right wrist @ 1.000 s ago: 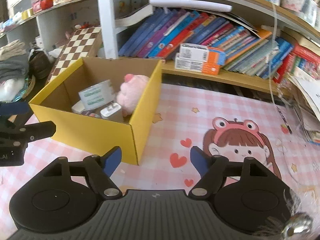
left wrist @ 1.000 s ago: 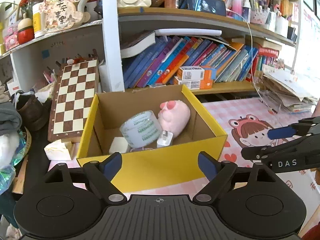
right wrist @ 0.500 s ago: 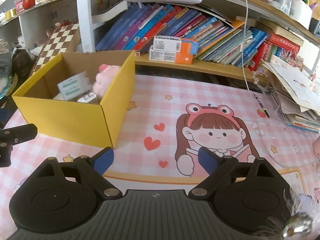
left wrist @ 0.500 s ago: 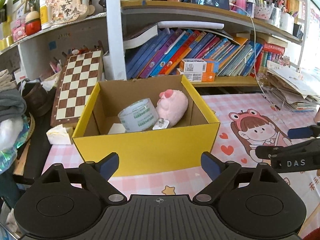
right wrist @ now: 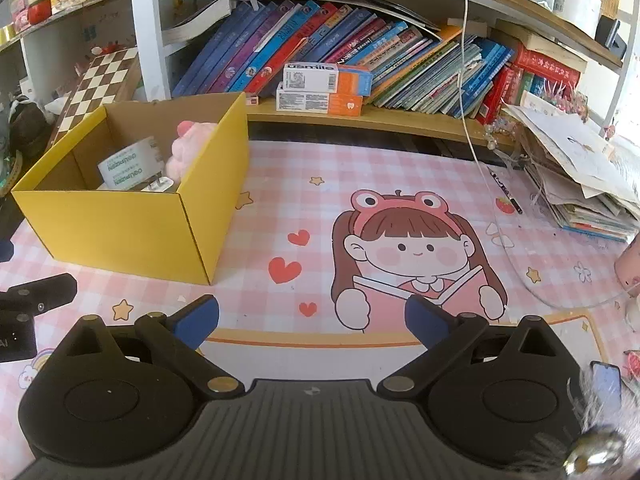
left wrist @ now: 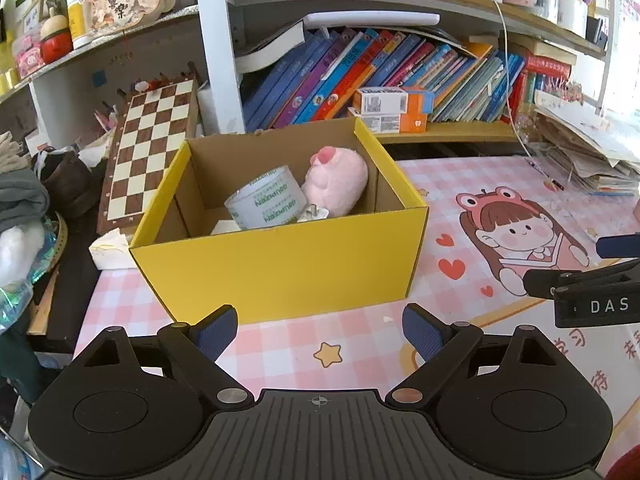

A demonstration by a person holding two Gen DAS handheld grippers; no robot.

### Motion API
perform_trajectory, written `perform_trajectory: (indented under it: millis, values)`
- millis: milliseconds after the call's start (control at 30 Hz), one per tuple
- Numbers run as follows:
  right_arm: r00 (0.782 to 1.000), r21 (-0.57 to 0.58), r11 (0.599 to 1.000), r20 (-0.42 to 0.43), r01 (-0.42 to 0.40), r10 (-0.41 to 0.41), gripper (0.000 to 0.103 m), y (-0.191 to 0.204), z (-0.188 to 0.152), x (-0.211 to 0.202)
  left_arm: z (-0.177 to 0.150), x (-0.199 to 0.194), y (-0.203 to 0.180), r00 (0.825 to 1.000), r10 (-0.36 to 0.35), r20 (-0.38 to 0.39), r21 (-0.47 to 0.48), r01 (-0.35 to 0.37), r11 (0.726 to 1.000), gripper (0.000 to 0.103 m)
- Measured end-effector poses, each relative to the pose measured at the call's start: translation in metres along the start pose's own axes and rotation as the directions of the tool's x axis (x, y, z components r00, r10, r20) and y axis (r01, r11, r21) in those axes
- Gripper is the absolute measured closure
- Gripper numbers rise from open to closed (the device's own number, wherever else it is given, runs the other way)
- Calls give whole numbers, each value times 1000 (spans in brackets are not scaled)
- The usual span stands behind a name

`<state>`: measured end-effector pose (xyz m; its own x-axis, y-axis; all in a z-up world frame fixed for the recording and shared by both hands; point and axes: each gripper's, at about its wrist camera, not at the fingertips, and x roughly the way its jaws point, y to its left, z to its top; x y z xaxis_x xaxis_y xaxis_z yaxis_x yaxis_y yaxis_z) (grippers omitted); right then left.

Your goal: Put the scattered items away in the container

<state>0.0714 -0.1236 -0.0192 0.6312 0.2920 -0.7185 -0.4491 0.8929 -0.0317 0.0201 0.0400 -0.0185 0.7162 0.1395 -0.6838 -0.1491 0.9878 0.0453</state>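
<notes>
cardboard box (left wrist: 280, 264), plush pig (left wrist: 340, 180), tape roll (left wrist: 266, 200)

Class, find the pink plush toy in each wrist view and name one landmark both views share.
Left wrist view: the pink plush toy sits centre frame, inside the yellow box, right of the tape roll.
Right wrist view: upper left, peeking above the box's wall.
Shared landmark: the yellow box.
</notes>
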Motion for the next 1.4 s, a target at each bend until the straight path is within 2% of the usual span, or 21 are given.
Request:
perform_trajectory:
  millis: [233,333,1400]
  values:
    - [1000,-14,1000,-15,-19,19,2,4,-3,1,-1,1,-1,1000,5,-11,-1,-5,1000,10]
    - [1000,-15,1000,-16,-20,20,2,5,-3,2,-1,1,0,1000,3,-13,-4,-3,1000,5]
    - [999,-9,1000,-38,-19,19,0,7,-5,6,-4,5,1,998,-44,-36,-27,43,999,0]
